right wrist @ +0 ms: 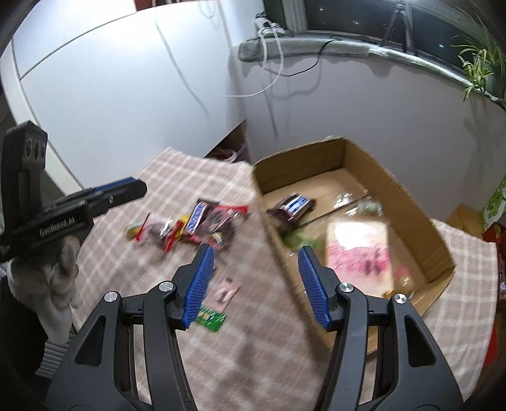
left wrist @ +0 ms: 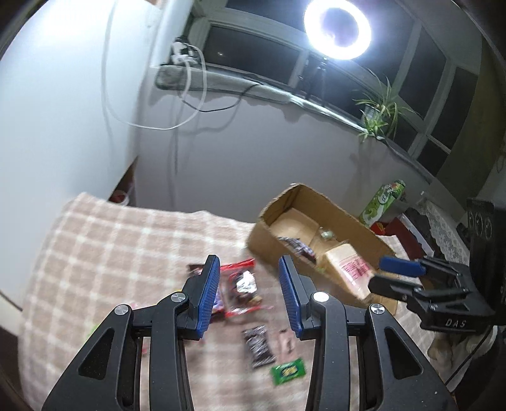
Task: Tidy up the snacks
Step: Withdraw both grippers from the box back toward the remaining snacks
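Ahead of me a lit ring light (left wrist: 337, 29) glares on its tripod (left wrist: 319, 77) before the dark window (left wrist: 253, 47). A spider plant (left wrist: 379, 110) sits on the sill (left wrist: 332, 110), and white cables (left wrist: 189, 95) droop down the pale wall (left wrist: 237, 151). A checked cloth (left wrist: 110, 253) spreads below me, with a green canister (left wrist: 384, 202) near its far right.

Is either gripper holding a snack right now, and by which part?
Nothing is held. The left gripper and right gripper are both open and empty above the checked cloth.

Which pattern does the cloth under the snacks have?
The cloth is a beige-and-white check, clearest in the left wrist view.
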`<state>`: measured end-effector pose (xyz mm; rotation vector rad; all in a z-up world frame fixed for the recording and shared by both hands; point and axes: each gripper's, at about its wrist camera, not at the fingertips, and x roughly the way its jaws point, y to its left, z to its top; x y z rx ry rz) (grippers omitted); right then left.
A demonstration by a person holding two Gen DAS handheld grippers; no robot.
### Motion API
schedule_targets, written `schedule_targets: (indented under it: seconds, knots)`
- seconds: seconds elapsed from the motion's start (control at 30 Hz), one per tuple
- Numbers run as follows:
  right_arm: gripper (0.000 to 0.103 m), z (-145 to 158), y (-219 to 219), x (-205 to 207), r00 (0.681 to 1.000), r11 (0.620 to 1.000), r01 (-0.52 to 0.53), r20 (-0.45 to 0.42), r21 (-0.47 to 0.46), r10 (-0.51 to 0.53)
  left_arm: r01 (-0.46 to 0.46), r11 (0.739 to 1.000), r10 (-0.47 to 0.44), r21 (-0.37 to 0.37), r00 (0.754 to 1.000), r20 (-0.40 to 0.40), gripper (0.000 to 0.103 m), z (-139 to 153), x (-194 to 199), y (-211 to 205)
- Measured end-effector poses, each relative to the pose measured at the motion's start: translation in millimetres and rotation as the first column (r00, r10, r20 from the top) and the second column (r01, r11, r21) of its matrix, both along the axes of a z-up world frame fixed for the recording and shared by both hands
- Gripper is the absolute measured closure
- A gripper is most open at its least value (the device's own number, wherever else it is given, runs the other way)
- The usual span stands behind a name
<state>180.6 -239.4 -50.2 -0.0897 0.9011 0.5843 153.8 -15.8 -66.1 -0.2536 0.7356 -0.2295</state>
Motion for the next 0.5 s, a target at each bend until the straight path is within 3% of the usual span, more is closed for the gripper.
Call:
schedule_targets:
  seconds: [0.5]
  knots:
    - [0.045, -51, 32, -18, 0.988, 1.000, -0.012, -0.155, 0.002, 0.012, -0.151, 0.989, 0.150, -0.003, 0.986, -0.078, 0.066, -32, -38, 89]
